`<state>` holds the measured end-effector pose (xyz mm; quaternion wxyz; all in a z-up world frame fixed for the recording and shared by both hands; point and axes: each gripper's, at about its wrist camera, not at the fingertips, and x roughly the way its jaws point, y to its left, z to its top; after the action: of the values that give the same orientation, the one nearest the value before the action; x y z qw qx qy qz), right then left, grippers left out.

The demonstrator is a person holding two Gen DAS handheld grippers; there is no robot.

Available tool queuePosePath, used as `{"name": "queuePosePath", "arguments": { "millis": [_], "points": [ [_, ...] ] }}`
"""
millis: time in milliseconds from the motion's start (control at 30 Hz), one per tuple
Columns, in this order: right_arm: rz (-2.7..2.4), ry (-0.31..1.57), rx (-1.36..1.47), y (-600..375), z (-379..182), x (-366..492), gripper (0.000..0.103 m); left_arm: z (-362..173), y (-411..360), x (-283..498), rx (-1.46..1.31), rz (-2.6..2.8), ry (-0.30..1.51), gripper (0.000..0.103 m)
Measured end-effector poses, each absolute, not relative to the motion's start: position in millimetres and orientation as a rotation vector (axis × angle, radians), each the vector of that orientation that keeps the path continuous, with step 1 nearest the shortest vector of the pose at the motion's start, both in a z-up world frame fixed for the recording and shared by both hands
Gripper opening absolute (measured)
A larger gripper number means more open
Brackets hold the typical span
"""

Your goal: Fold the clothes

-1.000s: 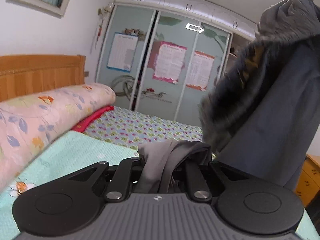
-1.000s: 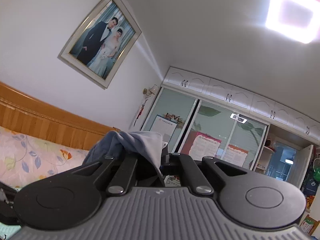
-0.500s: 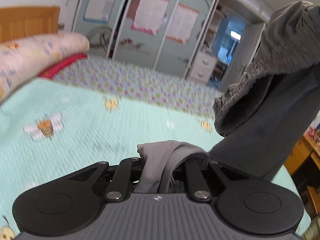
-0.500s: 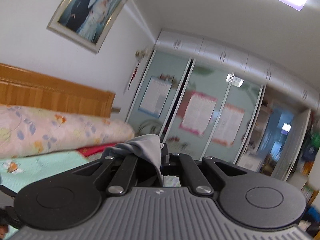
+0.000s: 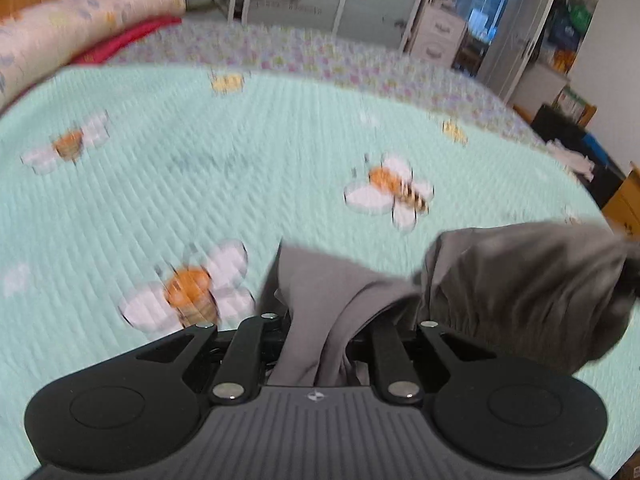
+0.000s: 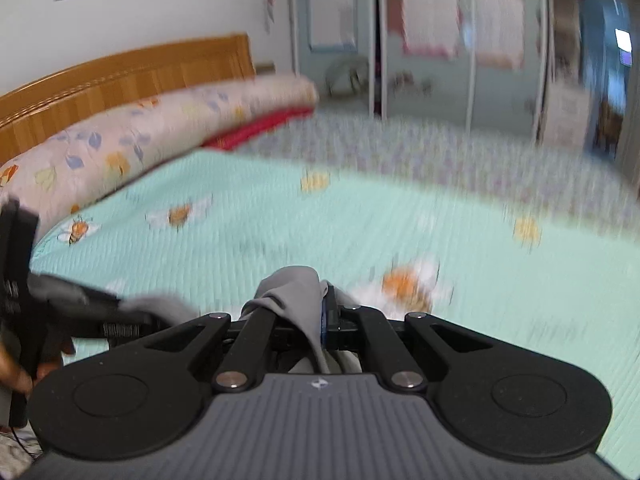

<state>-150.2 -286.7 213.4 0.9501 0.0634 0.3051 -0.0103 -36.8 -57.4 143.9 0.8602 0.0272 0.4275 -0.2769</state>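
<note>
Pinching a fold of soft grey cloth, the left gripper is closed on the grey garment, whose matte, wrinkled knit bunches up between the black linkage arms and spreads to the right in a gathered, puckered mound lying just above the bed. The right gripper is likewise clamped on a rounded hump of the same grey fabric, with a blue pad edge showing beside the cloth. In the right wrist view the other gripper's black body sits at the far left edge, with fingers of a hand wrapped round it and grey fabric trailing from it. Beneath both lies the mint-green quilt, ribbed in fine stitched lines and dotted with orange-and-white bee motifs, all smeared by motion blur. Beyond it are a small-flowered sheet, a long rolled floral duvet over a red strip, a wooden headboard and pale sliding wardrobe doors with posters. Compared with a moment ago, both cameras have tipped down from the wall and ceiling to the bed, and the garment, which hung high in a tall drape at the right, is now low against the quilt.
</note>
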Motion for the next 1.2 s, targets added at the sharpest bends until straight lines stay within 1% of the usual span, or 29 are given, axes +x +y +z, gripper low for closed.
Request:
{"name": "queuePosePath", "arguments": {
  "millis": [67,100,167,233,267,300,333,367,400,433,467,500,533,633,667,700,867,967,1100,1133,1200],
  "points": [
    [-0.035,0.678,0.15,-289.6,175.5,-155.9,0.002,119.0,-70.4,-42.0,0.097,-0.576,0.944,0.016],
    [-0.052,0.717,0.134,-288.2,156.7,-158.0,0.005,104.8,-78.8,-45.5,0.137,-0.561,0.975,0.016],
    [-0.089,0.798,0.101,-283.6,120.2,-161.9,0.008,78.7,-92.8,-53.0,0.213,-0.535,1.022,0.017],
    [-0.108,0.823,0.096,-279.2,98.8,-169.1,0.009,60.2,-100.9,-62.1,0.272,-0.514,1.03,0.019],
    [-0.108,0.819,0.102,-277.7,95.0,-173.5,0.013,57.1,-102.1,-66.5,0.293,-0.501,1.012,0.019],
    [-0.107,0.812,0.11,-276.0,93.2,-177.8,0.02,56.6,-103.6,-71.9,0.31,-0.49,0.994,0.021],
    [-0.111,0.808,0.12,-274.7,92.8,-182.5,0.025,57.9,-103.3,-75.5,0.318,-0.48,0.984,0.023],
    [-0.117,0.806,0.131,-273.7,93.1,-187.4,0.035,60.9,-102.1,-78.0,0.315,-0.468,0.987,0.026],
    [-0.121,0.805,0.148,-273.6,95.1,-193.0,0.042,63.9,-101.0,-80.6,0.311,-0.456,0.989,0.032],
    [-0.123,0.805,0.167,-274.1,98.1,-198.9,0.044,67.4,-99.0,-83.6,0.301,-0.453,0.99,0.039],
    [-0.122,0.805,0.183,-273.4,101.6,-205.6,0.047,70.9,-97.0,-86.6,0.291,-0.45,0.991,0.043],
    [-0.123,0.802,0.193,-272.2,105.0,-213.2,0.05,73.6,-95.6,-91.8,0.287,-0.449,0.983,0.05],
    [-0.129,0.795,0.197,-269.0,107.9,-221.6,0.051,76.3,-93.6,-98.1,0.29,-0.444,0.97,0.054],
    [-0.146,0.773,0.21,-263.2,118.7,-247.3,0.06,83.7,-87.2,-117.1,0.31,-0.431,0.938,0.059],
    [-0.145,0.763,0.225,-268.2,120.6,-251.7,0.068,85.2,-84.3,-120.7,0.303,-0.425,0.942,0.06],
    [-0.14,0.753,0.242,-270.5,122.0,-257.9,0.073,86.6,-81.4,-124.4,0.295,-0.42,0.946,0.061],
    [-0.15,0.727,0.301,-266.2,128.8,-291.3,0.073,94.0,-66.7,-142.5,0.259,-0.394,0.965,0.062],
    [-0.137,0.7,0.306,-262.5,134.9,-300.4,0.072,100.6,-65.6,-155.7,0.272,-0.381,0.937,0.063],
    [-0.149,0.722,0.318,-247.5,138.4,-300.2,0.073,108.1,-66.3,-168.7,0.287,-0.354,0.953,0.074],
    [-0.162,0.754,0.326,-243.1,138.4,-296.3,0.073,109.3,-65.6,-170.7,0.289,-0.349,0.97,0.074],
    [-0.193,0.83,0.339,-234.3,138.0,-286.4,0.082,112.0,-67.4,-171.1,0.302,-0.329,1.025,0.074]
  ]
}}
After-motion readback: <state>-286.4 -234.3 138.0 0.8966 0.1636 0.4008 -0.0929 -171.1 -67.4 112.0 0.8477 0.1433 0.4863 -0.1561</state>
